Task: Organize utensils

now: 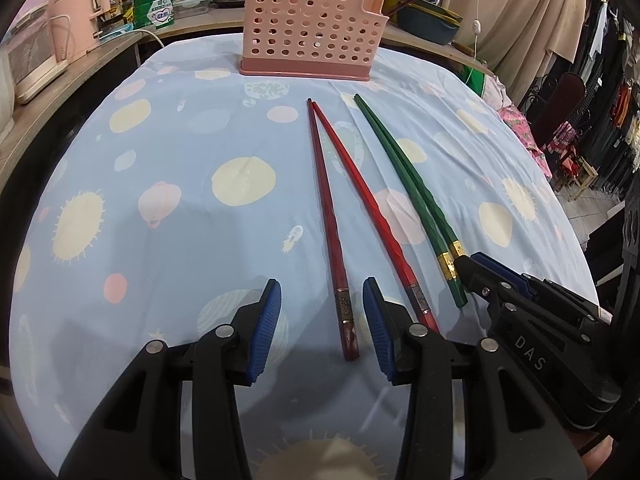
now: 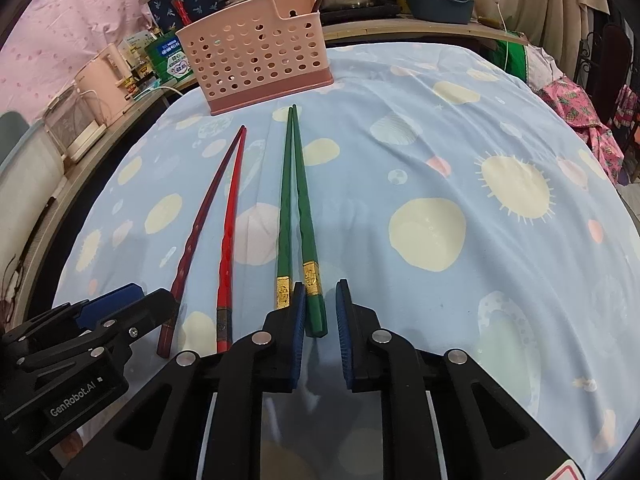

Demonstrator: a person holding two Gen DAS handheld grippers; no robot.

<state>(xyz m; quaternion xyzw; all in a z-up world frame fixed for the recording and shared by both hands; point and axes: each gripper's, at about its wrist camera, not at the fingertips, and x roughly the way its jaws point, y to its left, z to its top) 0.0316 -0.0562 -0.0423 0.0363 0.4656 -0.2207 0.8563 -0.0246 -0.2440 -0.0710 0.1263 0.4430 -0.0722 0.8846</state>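
While the pink holder (image 1: 308, 36) at the far edge of the table already has a few chopsticks poking up behind its perforated front, four more lie on the patterned cloth (image 2: 440, 160): two red chopsticks (image 1: 340, 216) and two green chopsticks (image 2: 296, 216), so the sorting looks barely begun. The left gripper (image 1: 322, 322) stands spread astride the darker red stick's end, not pinching. The right gripper (image 2: 319, 320) has narrowed around one green end; a gap seems to remain on one side, so probably no firm grip yet
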